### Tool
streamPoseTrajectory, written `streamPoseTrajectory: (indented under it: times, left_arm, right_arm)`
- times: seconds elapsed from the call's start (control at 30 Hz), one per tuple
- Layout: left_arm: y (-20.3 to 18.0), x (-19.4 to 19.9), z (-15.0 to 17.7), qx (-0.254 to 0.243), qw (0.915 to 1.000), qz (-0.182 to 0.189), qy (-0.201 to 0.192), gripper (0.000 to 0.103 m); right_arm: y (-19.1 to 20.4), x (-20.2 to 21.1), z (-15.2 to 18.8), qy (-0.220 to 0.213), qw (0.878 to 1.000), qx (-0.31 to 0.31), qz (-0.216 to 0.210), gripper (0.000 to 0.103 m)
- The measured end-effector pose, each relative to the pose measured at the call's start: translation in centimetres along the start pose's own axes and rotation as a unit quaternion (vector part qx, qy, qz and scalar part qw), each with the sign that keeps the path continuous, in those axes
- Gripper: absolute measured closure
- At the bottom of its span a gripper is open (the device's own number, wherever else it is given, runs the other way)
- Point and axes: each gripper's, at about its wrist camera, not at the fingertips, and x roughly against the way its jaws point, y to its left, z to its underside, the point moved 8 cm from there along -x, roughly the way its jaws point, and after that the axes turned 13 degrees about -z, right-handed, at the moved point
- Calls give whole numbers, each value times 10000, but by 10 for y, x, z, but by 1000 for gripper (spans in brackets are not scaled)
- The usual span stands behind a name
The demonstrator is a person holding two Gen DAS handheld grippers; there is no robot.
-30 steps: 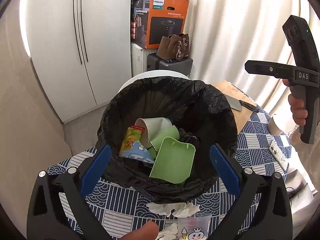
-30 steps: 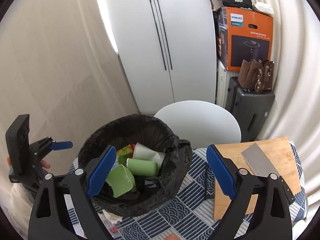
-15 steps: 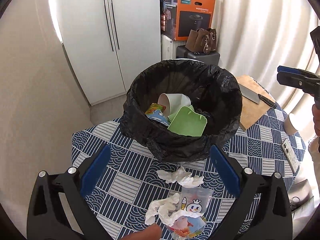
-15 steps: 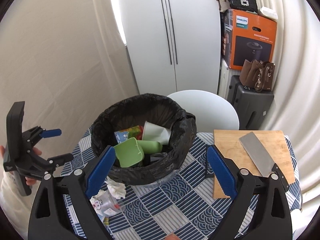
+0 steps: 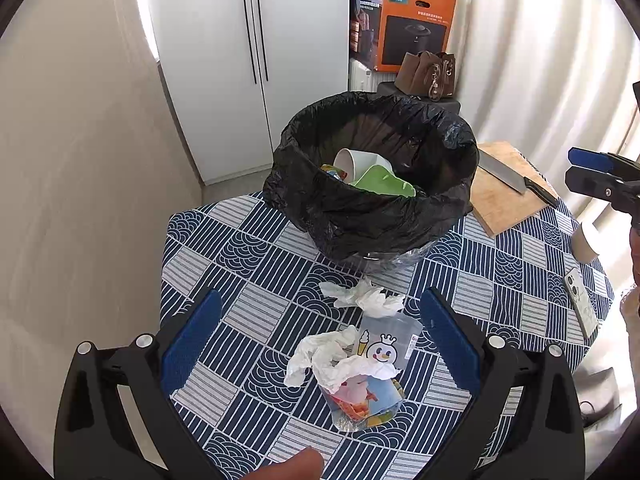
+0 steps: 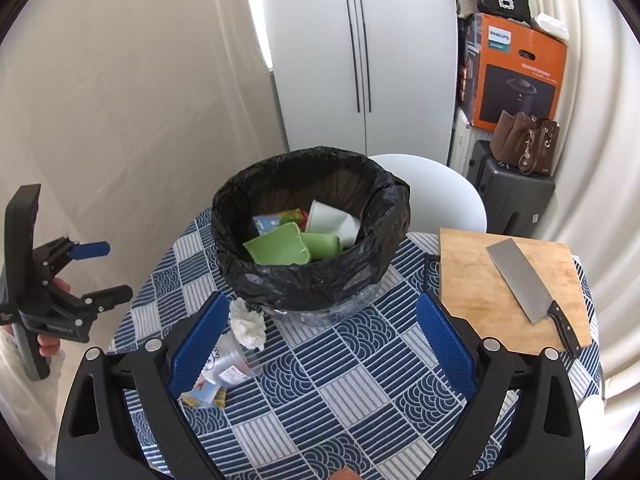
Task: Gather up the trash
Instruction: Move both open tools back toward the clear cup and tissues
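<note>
A bin with a black liner (image 5: 376, 208) (image 6: 312, 276) stands on the blue patterned tablecloth (image 5: 248, 264). It holds a green tray, a white cup and a colourful carton. In front of it lie crumpled white tissues (image 5: 366, 298) (image 6: 248, 324), a clear plastic cup (image 5: 386, 342) (image 6: 232, 360) and a colourful wrapper (image 5: 360, 400). My left gripper (image 5: 320, 344) is open and empty above this trash. My right gripper (image 6: 316, 344) is open and empty, above the cloth right of the trash.
A wooden cutting board (image 6: 508, 280) with a cleaver (image 6: 528, 288) lies right of the bin. A paper cup (image 5: 584, 240) and a phone (image 5: 580, 304) lie near the table's right edge. A white chair (image 6: 436, 188) stands behind the table.
Both grippers have pulled back and up from the bin. The loose trash on the cloth has come into full view. Both stay open.
</note>
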Motion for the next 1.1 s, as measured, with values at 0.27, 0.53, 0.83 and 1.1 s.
streamPoseTrajectory:
  times: [0.27, 0.53, 0.83, 1.1]
  left_arm:
    - [8, 5, 35, 207, 9990, -265, 296, 6]
    - [11, 7, 65, 262, 9972, -436, 553, 6]
    - [16, -7, 95, 268, 9949, -482, 843, 6]
    - [14, -33, 117, 182, 9938, -109, 1089, 6]
  right_arm:
    - [9, -6, 22, 246, 9994, 260, -22, 11]
    - [19, -23, 45, 519, 9978, 398, -117, 10]
    - [32, -56, 69, 967, 9937, 486, -287, 10]
    - [44, -87, 91, 1309, 9891, 573, -341, 9]
